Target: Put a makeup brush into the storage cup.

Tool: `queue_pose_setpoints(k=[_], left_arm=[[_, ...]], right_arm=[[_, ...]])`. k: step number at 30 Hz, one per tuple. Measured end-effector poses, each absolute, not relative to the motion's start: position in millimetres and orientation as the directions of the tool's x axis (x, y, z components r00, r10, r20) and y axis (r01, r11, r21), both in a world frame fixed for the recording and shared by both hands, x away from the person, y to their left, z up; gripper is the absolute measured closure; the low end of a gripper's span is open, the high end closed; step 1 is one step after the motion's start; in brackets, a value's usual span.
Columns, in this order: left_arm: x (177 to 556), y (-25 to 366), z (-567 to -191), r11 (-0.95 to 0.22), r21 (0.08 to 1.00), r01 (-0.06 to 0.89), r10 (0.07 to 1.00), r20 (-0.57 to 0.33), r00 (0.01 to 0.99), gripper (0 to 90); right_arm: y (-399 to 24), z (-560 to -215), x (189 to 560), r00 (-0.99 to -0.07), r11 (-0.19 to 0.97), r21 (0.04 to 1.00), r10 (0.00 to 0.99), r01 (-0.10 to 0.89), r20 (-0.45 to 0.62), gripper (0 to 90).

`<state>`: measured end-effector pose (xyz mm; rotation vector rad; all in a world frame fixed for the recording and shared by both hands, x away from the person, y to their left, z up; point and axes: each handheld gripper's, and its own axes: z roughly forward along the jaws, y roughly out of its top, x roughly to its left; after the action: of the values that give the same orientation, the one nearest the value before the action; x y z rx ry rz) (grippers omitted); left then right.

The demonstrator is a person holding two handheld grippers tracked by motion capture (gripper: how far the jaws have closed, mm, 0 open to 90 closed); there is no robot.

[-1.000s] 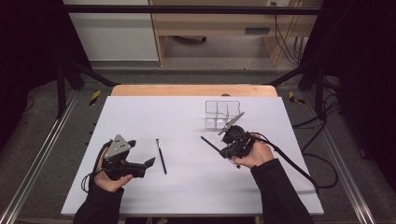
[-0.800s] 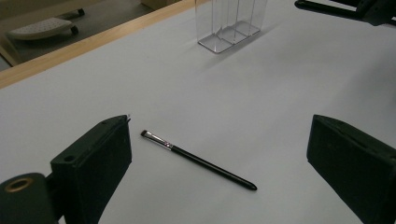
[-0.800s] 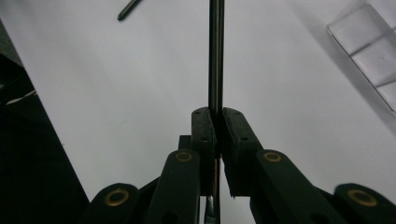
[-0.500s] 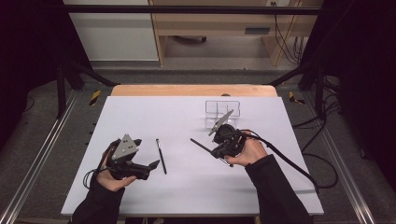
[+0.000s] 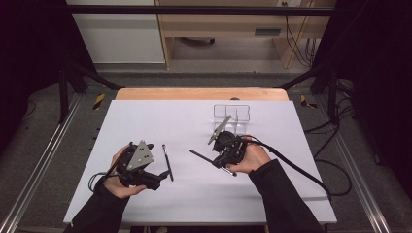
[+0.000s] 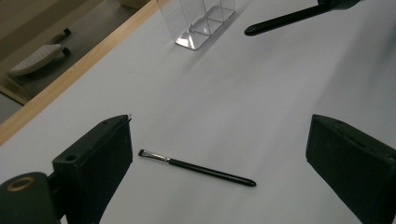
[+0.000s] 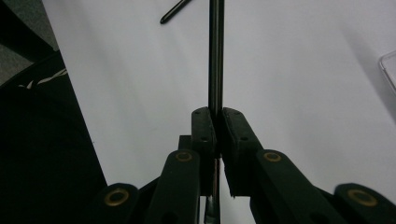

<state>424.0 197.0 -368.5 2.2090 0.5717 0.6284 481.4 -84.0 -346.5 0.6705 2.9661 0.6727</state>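
A thin black brush with a silver ferrule point(image 6: 196, 166) lies flat on the white table point(image 5: 145, 121), and in the high view this brush point(image 5: 167, 160) is just beyond the jaws of my left gripper point(image 5: 159, 164). The left gripper point(image 6: 219, 126) is open, its jaws wide apart with nothing between them. My right gripper point(image 5: 217, 156) is shut on a second thin black handle point(image 7: 215, 56), which sticks out leftward above the table point(image 5: 200, 156). The right gripper's pads point(image 7: 216, 112) pinch that handle.
A clear plastic holder with compartments point(image 5: 231, 112) stands upright at the table's back, right of centre, and is also seen in the left gripper view point(image 6: 201, 23). A wooden strip point(image 5: 199, 94) edges the far side. Cables trail off to the right point(image 5: 301, 170).
Both hands have drifted toward the middle of the table. The right gripper carried its black handle leftward, and the left gripper shifted right toward the lying brush.
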Motion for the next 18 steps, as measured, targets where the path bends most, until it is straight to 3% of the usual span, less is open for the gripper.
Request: queue_pose_setpoints(k=[18], left_arm=[[418.6, 164.6, -360.7, -0.737, 0.672, 0.071, 0.426, 0.381, 0.82, 9.7]], right_arm=[[-79.1, -348.1, 479.3, -0.917, 0.822, 0.413, 0.381, 0.393, 0.114, 84.3]])
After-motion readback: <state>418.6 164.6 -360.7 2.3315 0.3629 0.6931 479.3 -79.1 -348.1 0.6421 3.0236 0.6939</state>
